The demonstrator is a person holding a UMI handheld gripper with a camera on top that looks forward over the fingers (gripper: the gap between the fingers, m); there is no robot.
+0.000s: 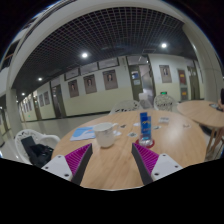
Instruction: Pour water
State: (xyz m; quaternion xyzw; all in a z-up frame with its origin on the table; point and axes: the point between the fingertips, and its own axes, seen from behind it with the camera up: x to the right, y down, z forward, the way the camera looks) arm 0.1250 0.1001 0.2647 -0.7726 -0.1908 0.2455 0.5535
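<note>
A small water bottle (145,127) with a blue label stands upright on the wooden table (170,140), beyond my fingers and a little right of them. A white cup (104,135) stands on the table just ahead of the fingers, left of the bottle. My gripper (112,160) is open and empty, its magenta pads (75,158) spread wide over bare tabletop. Nothing stands between the fingers.
A light blue paper (84,132) lies on the table left of the cup. Small items (186,124) lie on the table to the right. White chairs (32,142) stand at the left, another white chair (165,101) behind the table. A large hall with doors lies beyond.
</note>
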